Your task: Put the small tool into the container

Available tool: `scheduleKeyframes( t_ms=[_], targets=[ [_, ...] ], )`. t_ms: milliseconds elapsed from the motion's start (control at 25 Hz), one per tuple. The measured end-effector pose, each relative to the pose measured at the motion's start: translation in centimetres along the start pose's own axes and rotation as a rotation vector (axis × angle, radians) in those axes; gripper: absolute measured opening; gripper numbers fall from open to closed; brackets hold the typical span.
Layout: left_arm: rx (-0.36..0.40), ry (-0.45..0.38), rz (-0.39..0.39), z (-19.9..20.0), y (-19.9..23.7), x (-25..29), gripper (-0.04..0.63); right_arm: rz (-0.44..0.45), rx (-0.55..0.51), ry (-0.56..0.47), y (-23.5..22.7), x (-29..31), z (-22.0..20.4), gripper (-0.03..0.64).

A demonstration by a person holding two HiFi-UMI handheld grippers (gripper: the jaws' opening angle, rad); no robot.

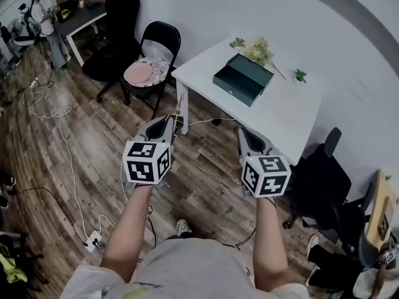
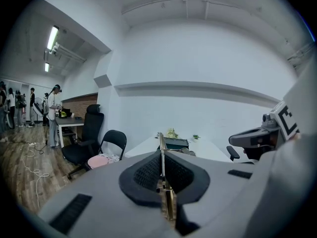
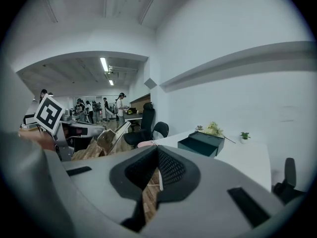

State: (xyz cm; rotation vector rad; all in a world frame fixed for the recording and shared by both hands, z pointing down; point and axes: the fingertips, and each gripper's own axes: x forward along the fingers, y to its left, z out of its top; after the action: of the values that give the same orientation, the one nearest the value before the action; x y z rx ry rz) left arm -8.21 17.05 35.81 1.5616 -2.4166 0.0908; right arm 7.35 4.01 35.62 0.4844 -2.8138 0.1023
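A thin gold-coloured tool sticks up out of my left gripper, which is shut on it above the wooden floor. In the left gripper view the tool runs as a narrow strip between the closed black pads. The container is a dark green box with its lid closed, on the white table ahead of both grippers. My right gripper is level with the left one, shut with nothing in it. The box lies ahead and to the right in the right gripper view.
Pale flowers and a small green sprig lie behind the box. A black folding chair with a pink cushion stands left of the table, and a black office chair to its right. Cables cross the floor.
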Motion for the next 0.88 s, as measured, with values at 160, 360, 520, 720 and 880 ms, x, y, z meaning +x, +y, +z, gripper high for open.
scheduleKeyframes(
  t_ms=[160, 360, 520, 720, 880],
  targets=[
    [-0.001, 0.005, -0.032, 0.1, 0.9, 1.4, 0.000, -0.027, -0.001, 0.003, 0.2, 1.1, 0.3, 0.005],
    [-0.006, 0.006, -0.062, 0.1, 1.2, 2.9, 0.000, -0.048, -0.003, 0.010, 0.1, 2.0, 0.3, 0.005],
    [-0.005, 0.008, -0.080, 0.1, 1.1, 3.9, 0.001, -0.064, 0.006, 0.010, -0.5, 2.3, 0.1, 0.005],
    [0.002, 0.010, -0.101, 0.2, 0.4, 5.3, 0.001, -0.080, 0.017, 0.007, -1.6, 2.5, -0.1, 0.005],
    [0.021, 0.011, -0.117, 0.6, -0.4, 6.5, 0.001, -0.093, 0.031, -0.004, -2.8, 2.9, 0.0, 0.005]
  ],
)
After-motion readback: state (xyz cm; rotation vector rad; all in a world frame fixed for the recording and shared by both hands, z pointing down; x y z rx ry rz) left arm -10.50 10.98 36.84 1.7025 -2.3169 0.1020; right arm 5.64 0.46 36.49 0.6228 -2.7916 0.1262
